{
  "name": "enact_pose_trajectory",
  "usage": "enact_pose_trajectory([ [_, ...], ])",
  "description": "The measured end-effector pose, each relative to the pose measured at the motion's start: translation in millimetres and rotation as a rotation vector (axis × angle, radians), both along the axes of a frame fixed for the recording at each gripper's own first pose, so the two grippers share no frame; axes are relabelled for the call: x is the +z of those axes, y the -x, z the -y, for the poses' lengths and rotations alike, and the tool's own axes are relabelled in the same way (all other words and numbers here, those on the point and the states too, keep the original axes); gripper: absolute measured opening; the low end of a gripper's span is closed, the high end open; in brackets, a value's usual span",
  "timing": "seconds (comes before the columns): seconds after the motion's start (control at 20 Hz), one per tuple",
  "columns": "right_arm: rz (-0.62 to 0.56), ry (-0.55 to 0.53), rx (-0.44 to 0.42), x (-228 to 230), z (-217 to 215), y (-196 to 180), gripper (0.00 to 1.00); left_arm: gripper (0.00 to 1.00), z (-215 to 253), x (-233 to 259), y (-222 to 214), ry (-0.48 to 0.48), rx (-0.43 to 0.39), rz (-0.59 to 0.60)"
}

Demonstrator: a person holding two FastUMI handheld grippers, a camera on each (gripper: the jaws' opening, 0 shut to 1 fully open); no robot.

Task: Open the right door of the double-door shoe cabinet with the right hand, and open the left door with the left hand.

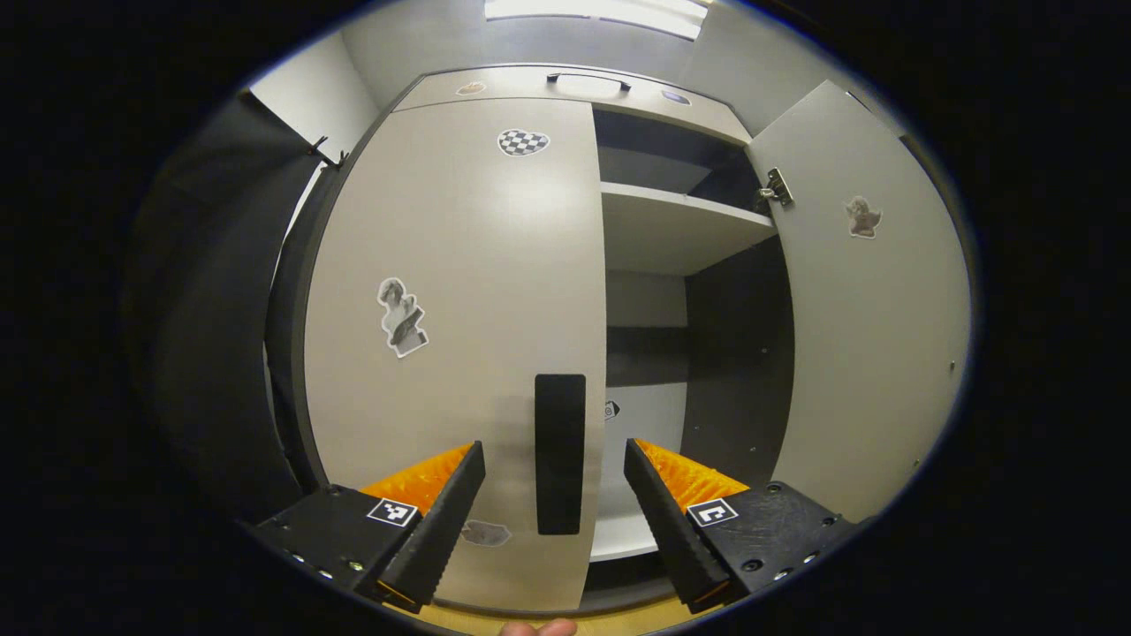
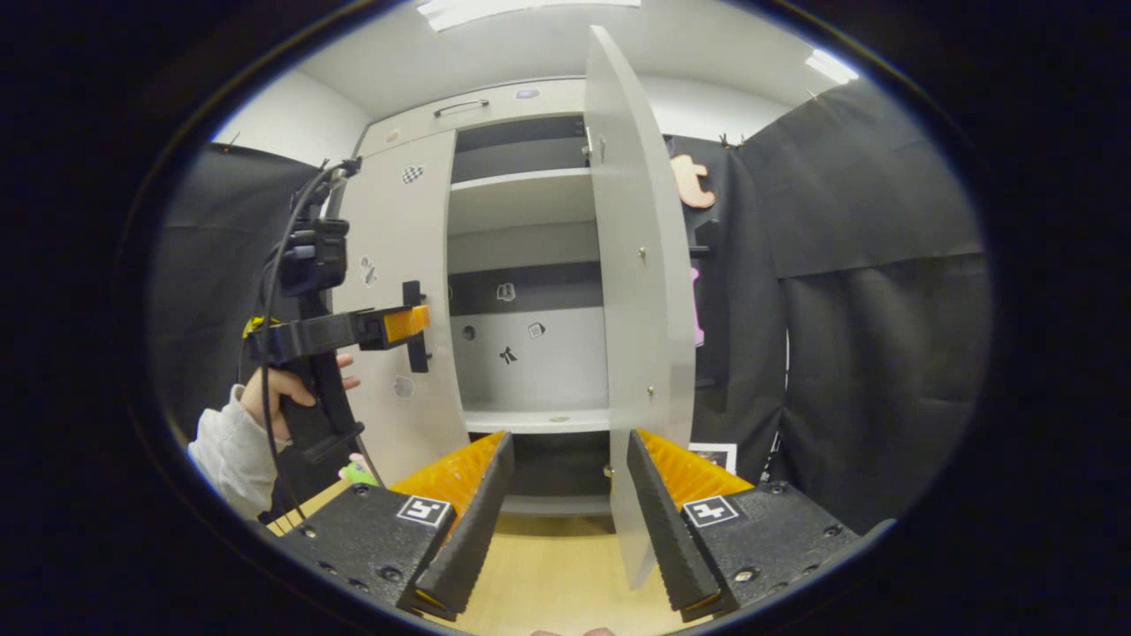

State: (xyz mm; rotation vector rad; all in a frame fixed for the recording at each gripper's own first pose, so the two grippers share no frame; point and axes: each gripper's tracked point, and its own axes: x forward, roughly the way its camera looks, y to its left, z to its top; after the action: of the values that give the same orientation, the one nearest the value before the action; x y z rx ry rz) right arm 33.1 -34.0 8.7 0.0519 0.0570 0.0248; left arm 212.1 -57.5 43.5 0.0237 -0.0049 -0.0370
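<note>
Pale laminate: the right door [image 2: 632, 291] already stands swung out, so the spread, empty left gripper [image 1: 555, 495] straddles the left door's [image 1: 459, 291] black handle [image 1: 559, 453], near its inner edge; the right gripper [image 2: 565, 512] hangs open, empty.

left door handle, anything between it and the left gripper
Nothing visible does. In the left gripper view the left gripper is open, its fingers to either side of the black handle on the closed left door. The right door is swung open, off to the side.
</note>
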Motion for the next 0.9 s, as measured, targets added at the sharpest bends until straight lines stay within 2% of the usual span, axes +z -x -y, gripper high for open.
enact_pose_trajectory([
  [0.45, 0.000, -0.032, -0.043, -3, 23, 3, 0.81, 0.95, -5, -15, -32, -0.020, 0.037, -0.052],
  [0.9, -0.002, -0.025, -0.046, -4, 26, 1, 0.81, 0.94, -10, -15, -34, -0.026, 0.058, -0.056],
])
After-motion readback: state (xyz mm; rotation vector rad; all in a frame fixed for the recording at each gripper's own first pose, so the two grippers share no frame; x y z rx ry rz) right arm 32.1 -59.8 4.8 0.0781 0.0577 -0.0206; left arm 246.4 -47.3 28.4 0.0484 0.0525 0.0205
